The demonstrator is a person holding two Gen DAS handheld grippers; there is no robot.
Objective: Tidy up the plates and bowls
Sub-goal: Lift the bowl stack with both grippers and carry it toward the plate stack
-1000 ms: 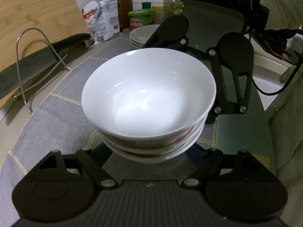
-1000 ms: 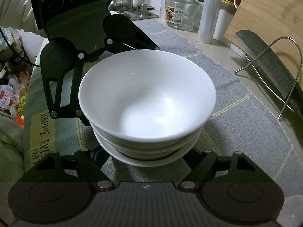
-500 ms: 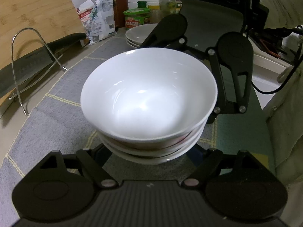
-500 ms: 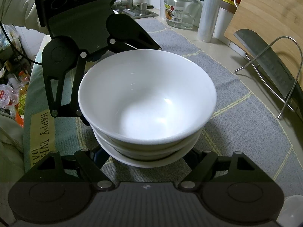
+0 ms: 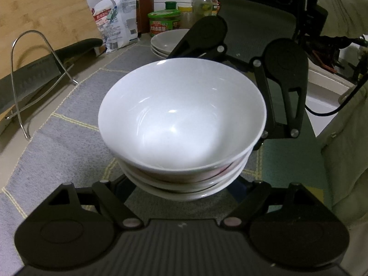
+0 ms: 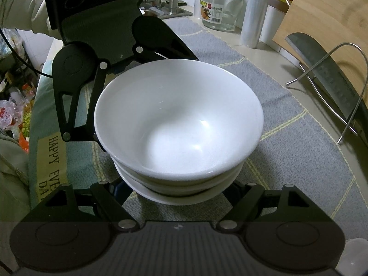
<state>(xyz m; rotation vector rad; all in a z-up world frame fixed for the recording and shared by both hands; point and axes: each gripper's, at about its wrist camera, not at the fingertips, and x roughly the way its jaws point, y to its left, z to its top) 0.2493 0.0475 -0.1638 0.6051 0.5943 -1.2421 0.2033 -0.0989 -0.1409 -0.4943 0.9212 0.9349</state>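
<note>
A stack of white bowls (image 5: 181,124) (image 6: 179,124) fills the middle of both wrist views, over a grey woven mat (image 5: 57,142). My left gripper (image 5: 184,191) comes in from the near side, its two fingers spread around the lowest bowl with the tips hidden under the stack. The right gripper (image 6: 181,195) grips the same stack from the opposite side and appears in the left wrist view beyond the bowls (image 5: 241,69). Both are shut on the stack. A pile of white plates (image 5: 165,41) sits further back on the mat.
A cleaver (image 5: 34,78) leans in a wire rack (image 6: 333,73) against a wooden cutting board (image 5: 41,9). Bottles, a green-lidded tub (image 5: 164,20), a glass jar (image 6: 218,7) and a food bag line the wall. A sink (image 5: 326,92) and a sleeve (image 6: 20,4) lie on the open side.
</note>
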